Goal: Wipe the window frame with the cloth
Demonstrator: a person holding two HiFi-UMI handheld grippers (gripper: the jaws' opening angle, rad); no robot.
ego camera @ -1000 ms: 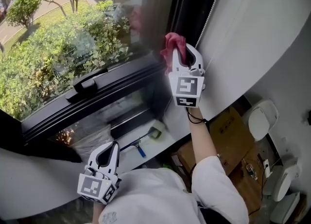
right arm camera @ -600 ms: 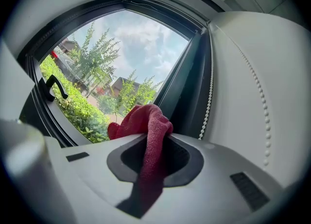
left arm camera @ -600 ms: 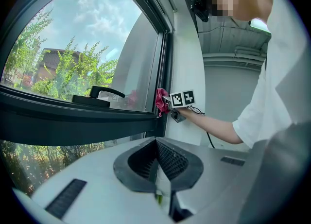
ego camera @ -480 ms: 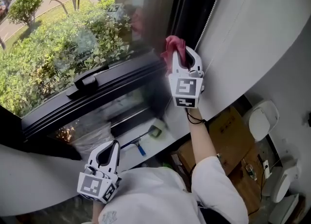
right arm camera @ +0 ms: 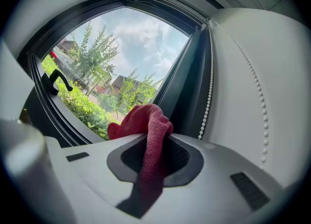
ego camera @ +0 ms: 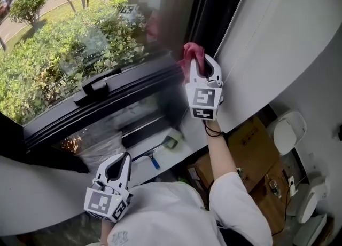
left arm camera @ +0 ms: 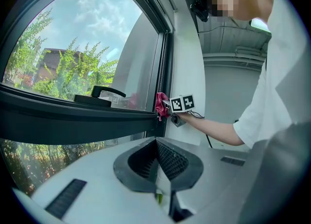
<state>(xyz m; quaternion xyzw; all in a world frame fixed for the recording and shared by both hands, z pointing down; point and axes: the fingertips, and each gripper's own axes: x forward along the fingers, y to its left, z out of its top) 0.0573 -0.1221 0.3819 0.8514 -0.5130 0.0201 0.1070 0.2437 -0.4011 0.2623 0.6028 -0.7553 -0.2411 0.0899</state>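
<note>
Window frame [ego camera: 123,98]: dark, with a horizontal bar across the glass and an upright post at its right end. A white blind [ego camera: 278,37] hangs just right of the post, its bead chain [right arm camera: 209,96] alongside.

Right gripper [ego camera: 203,61]: raised on an outstretched arm and clenched on the red cloth [ego camera: 191,55]. The right gripper view shows the cloth [right arm camera: 148,126] pinched between the jaws, bunched above them and trailing below. The bunch is pressed to the frame at the corner where bar meets post.

Change over the last second: cloth and gripper have slid a little way down the post, from above the bar's end to level with it. The handle [ego camera: 96,87] on the bar holds its place, so the move is the gripper's own. Judgement: a downward wiping stroke is under way and the corner is now covered. The bar to the left and the lower frame still look to need wiping.

Left gripper [ego camera: 120,159]: low, near the person's body and well apart from the frame. Its jaws are together with nothing between them. It appears idle.
</note>
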